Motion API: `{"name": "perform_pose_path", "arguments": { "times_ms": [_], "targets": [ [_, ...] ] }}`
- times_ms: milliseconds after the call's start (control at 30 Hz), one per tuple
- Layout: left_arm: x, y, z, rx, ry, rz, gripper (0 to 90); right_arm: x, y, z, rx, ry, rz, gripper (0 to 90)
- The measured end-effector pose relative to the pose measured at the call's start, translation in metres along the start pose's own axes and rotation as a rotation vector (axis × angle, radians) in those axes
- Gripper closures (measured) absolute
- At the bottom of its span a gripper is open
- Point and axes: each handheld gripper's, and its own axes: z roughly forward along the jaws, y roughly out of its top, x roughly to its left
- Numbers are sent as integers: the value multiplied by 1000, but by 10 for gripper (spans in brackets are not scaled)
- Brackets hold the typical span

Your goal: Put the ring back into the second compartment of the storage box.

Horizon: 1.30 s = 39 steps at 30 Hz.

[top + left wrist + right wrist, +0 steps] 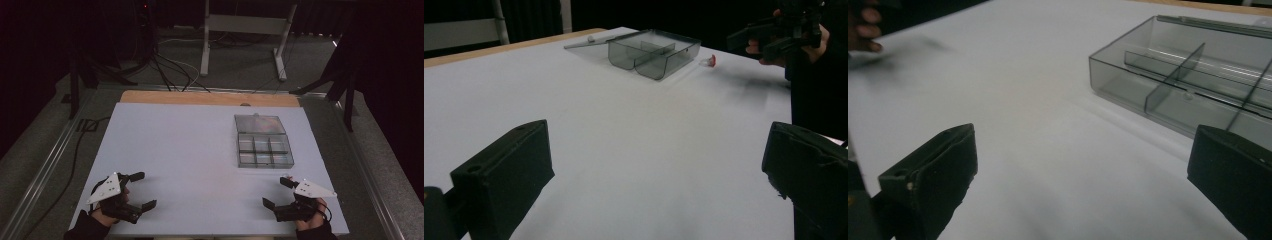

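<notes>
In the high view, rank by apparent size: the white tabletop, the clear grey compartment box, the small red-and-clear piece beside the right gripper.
1. White tabletop
2. Clear grey compartment box, lid open
3. Small red-and-clear piece, a mere speck

Open white table point(190, 150) between both grippers; only the compartment box point(264, 146) and perhaps a small red piece point(708, 61) beside it.

One clear compartment box point(263, 147), lid open, six compartments. One small red-and-white piece point(707, 61) beside it. Two grippers, one worktop point(175, 150).
</notes>
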Motion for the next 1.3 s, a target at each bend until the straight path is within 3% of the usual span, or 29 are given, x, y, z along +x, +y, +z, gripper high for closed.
{"name": "perform_pose_path", "arguments": {
  "times_ms": [600,767,1067,1300],
  "targets": [
    [0,1,-3,4,12,-6,4,6,2,-2,24,-20,-23,0],
    [0,1,-3,11,1,-3,3,7,5,-2,35,36,1,0],
    [0,1,-4,3,-6,-8,4,15,10,-2,32,43,-33,0],
    [0,0,-3,9,-1,-11,4,22,16,-3,7,90,-47,0]
  ]
}}
